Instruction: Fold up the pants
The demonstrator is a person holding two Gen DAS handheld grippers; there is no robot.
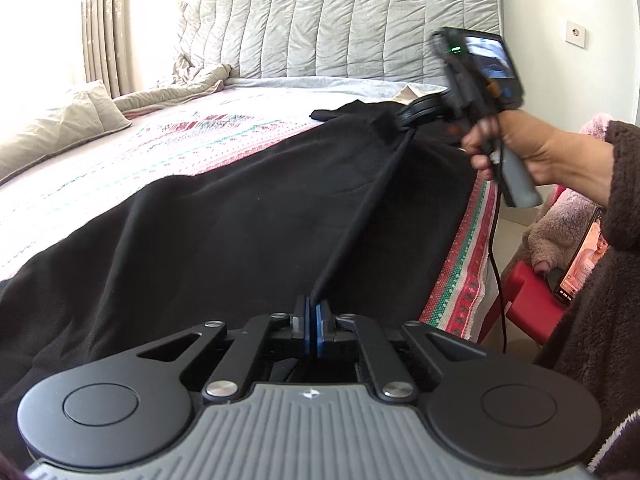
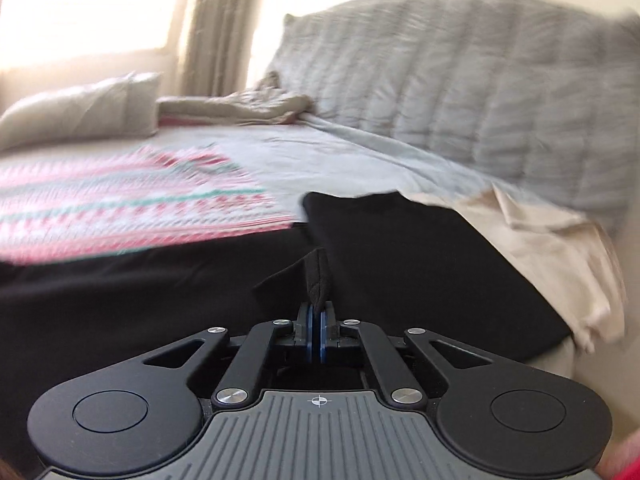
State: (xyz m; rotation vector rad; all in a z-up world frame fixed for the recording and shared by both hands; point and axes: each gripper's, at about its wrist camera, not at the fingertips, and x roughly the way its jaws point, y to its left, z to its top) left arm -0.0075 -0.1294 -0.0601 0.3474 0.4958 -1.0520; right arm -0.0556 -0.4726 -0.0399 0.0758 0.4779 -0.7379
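Black pants [image 1: 224, 216] lie spread along the near edge of the bed; they also show in the right wrist view [image 2: 400, 264]. My left gripper [image 1: 314, 306] is shut on one edge of the pants, and the cloth runs taut from it up to my right gripper [image 1: 408, 118], which is shut on a bunched edge of the pants farther along. In the right wrist view my right gripper [image 2: 316, 308] pinches a thick fold of black cloth between its blue pads.
The bed has a striped pink, green and white cover [image 1: 132, 160], a grey quilted headboard [image 1: 360, 20], pillows [image 1: 60, 120] and a beige cloth [image 2: 540, 232]. A red stool [image 1: 528, 300] and a phone [image 1: 580, 264] stand right of the bed. A cable [image 1: 494, 240] hangs from the right gripper.
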